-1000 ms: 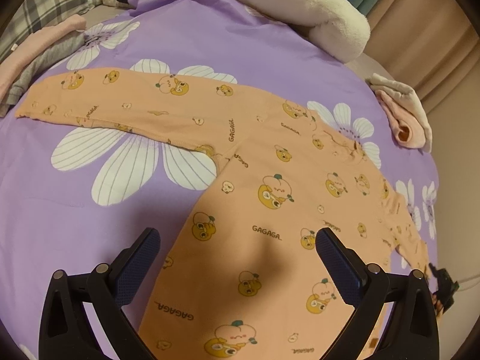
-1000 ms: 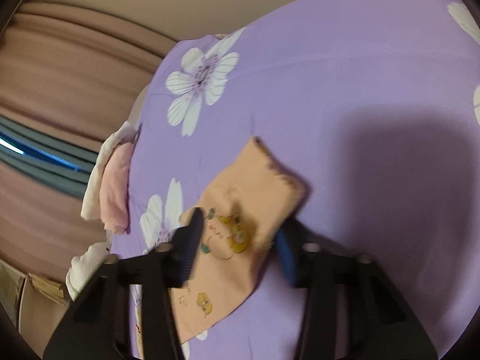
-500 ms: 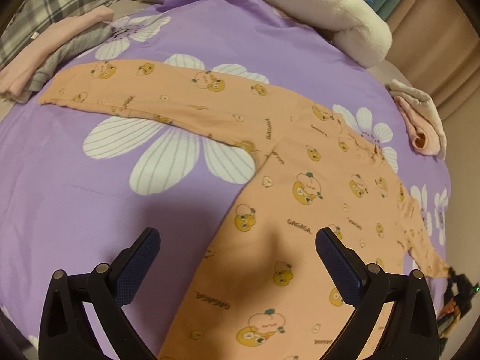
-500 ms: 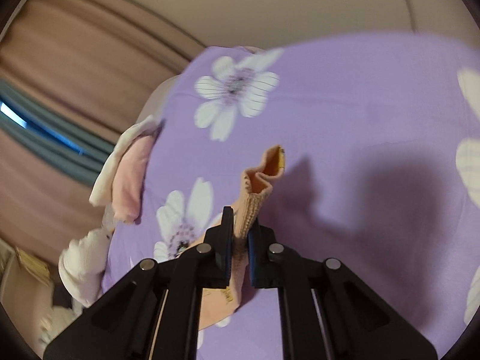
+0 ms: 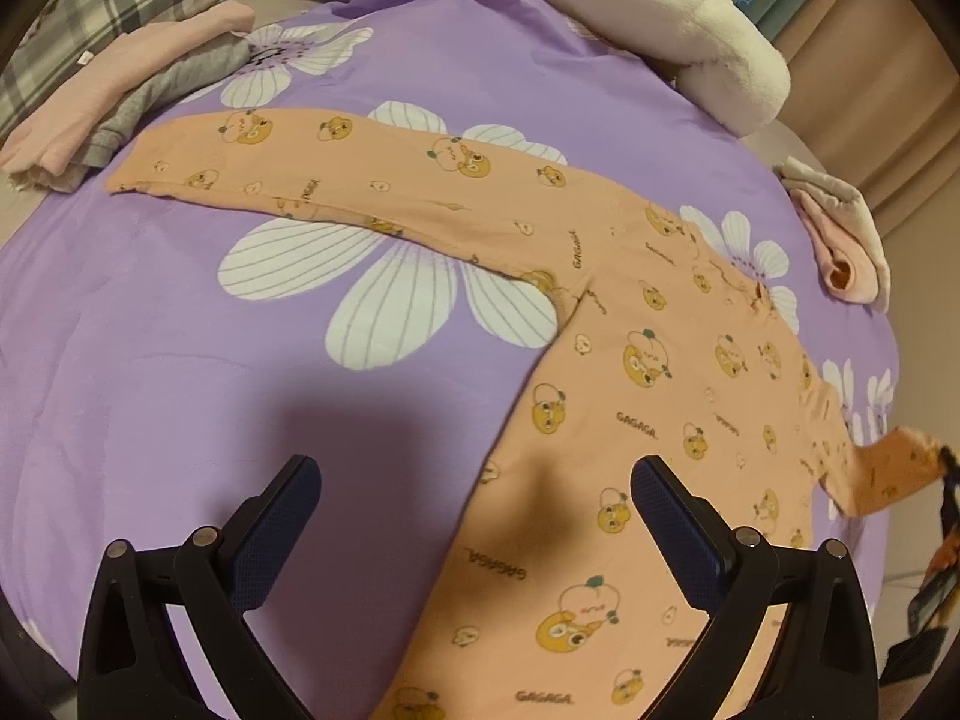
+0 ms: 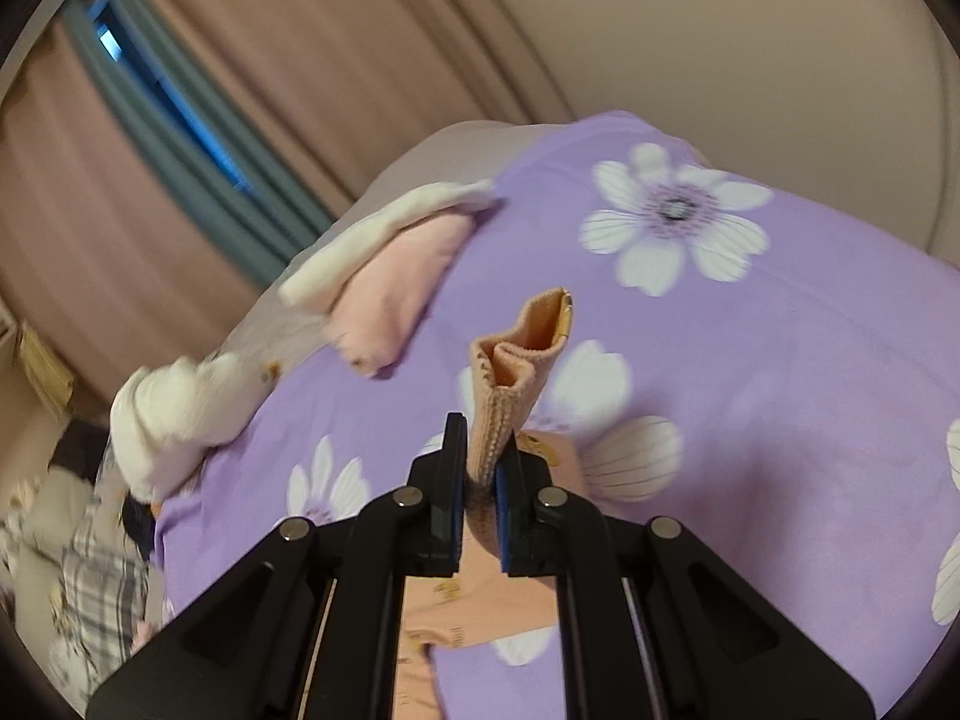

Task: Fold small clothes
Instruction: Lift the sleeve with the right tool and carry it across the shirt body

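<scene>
An orange long-sleeved top (image 5: 630,408) printed with cartoon bears lies spread on the purple flowered bedspread (image 5: 180,372). One sleeve (image 5: 336,180) stretches flat to the far left. My left gripper (image 5: 474,510) hangs open above the top's lower left edge, with nothing between its fingers. My right gripper (image 6: 480,468) is shut on the ribbed cuff (image 6: 516,360) of the other sleeve and holds it lifted off the bed. In the left wrist view that raised sleeve (image 5: 888,474) shows at the far right, with the right gripper (image 5: 945,462) blurred at its end.
Folded pink and grey clothes (image 5: 120,96) lie at the far left. A white plush blanket (image 5: 660,18) sits at the back. A folded pink and white garment (image 5: 840,234) rests near the right edge of the bed. Curtains (image 6: 210,120) hang behind the bed.
My right gripper shut on the sleeve cuff, rose and rolled, lifting the sleeve off the bedspread. My left gripper drifted left across the top and stayed open.
</scene>
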Motion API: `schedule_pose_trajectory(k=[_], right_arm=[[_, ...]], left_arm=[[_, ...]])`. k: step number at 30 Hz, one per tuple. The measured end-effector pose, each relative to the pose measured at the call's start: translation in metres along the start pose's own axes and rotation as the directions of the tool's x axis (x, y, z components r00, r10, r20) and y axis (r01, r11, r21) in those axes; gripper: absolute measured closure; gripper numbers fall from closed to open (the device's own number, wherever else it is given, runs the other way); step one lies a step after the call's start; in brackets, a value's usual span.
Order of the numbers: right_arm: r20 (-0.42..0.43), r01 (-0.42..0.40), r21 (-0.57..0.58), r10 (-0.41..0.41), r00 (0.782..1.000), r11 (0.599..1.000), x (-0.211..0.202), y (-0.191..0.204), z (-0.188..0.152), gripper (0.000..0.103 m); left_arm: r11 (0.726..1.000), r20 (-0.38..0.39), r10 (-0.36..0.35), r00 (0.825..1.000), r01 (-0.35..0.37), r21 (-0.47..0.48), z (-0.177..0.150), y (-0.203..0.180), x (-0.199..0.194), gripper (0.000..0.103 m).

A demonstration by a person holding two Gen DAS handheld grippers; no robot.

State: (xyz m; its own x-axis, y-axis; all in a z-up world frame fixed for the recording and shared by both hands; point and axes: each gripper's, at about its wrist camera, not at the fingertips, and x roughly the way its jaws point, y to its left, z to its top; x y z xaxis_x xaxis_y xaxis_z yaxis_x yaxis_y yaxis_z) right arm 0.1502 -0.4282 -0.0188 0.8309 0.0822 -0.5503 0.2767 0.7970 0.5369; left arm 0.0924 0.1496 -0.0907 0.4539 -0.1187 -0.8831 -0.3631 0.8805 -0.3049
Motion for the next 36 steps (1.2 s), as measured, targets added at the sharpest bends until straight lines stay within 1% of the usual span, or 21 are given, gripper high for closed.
schedule_pose_trajectory(k=[4,11,14,17,21,23,25,28,34,36], right_arm=[[-0.011,-0.015,-0.106,0.014,1.0,0.994,0.004,0.046,-0.008,0.094],[-0.034,-0.06,-0.285,0.052,0.998,0.957,0.016,0.134,-0.03,0.094],[-0.047,-0.078,-0.334,0.065,0.997,0.939,0.025,0.164,-0.041,0.095],[-0.055,-0.093,-0.359,0.078,0.995,0.929,0.031,0.189,-0.052,0.095],[-0.051,-0.108,-0.401,0.096,0.994,0.91,0.035,0.23,-0.072,0.095],[-0.053,-0.108,-0.436,0.094,0.994,0.893,0.04,0.248,-0.084,0.095],[-0.043,-0.086,-0.487,0.074,0.996,0.869,0.046,0.265,-0.097,0.095],[-0.053,-0.059,-0.578,0.035,0.998,0.814,0.063,0.284,-0.132,0.094],[-0.105,-0.036,-0.705,-0.054,0.993,0.708,0.099,0.296,-0.202,0.094],[-0.116,-0.04,-0.728,-0.066,0.991,0.684,0.105,0.298,-0.218,0.094]], left_arm=[[1.0,-0.003,-0.009,1.0,0.009,0.009,0.001,0.005,-0.003,0.001],[0.999,0.009,-0.01,1.0,0.01,0.033,0.005,0.013,-0.012,0.001],[1.0,0.016,-0.013,1.0,0.012,0.027,0.006,0.019,-0.016,0.001],[1.0,0.021,-0.011,1.0,0.011,0.02,0.008,0.025,-0.018,0.001],[1.0,0.016,-0.005,1.0,0.005,0.009,0.01,0.034,-0.017,0.001],[1.0,0.016,-0.001,1.0,0.001,0.005,0.009,0.037,-0.017,0.001],[1.0,0.015,0.003,1.0,-0.003,0.001,0.009,0.04,-0.016,0.001],[1.0,0.008,0.009,1.0,-0.008,-0.011,0.009,0.044,-0.013,0.001],[1.0,0.001,0.019,1.0,-0.019,-0.02,0.009,0.051,-0.01,0.001],[1.0,-0.001,0.02,1.0,-0.02,-0.021,0.01,0.051,-0.009,0.001]])
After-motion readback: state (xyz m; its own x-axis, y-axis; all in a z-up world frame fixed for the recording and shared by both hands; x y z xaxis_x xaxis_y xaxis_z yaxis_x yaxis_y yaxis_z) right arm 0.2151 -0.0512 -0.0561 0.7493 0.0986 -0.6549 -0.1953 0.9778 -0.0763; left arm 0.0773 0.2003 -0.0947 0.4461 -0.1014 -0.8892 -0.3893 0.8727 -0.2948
